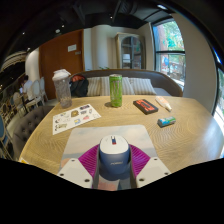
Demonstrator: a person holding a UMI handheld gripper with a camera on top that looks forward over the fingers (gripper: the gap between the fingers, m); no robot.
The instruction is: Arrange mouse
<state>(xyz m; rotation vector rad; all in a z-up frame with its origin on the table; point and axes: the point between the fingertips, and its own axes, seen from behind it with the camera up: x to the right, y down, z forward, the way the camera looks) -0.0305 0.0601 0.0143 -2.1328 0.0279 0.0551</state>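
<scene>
On the round wooden table [130,135], low in the frame, I see my gripper [114,163] pinching the mouse [114,155] between its pink pads, with a green cup [116,90] near the centre beyond.

A round wooden surface [60,140] carries several things well beyond the hand-held gripper [114,170]. A green cup [116,90] stands straight ahead at the far side. Left of it stands a clear lidded jar [62,88], with a printed leaflet [76,118] lying nearer. To the right lie a dark flat box [146,105] and a small teal object [166,121].
</scene>
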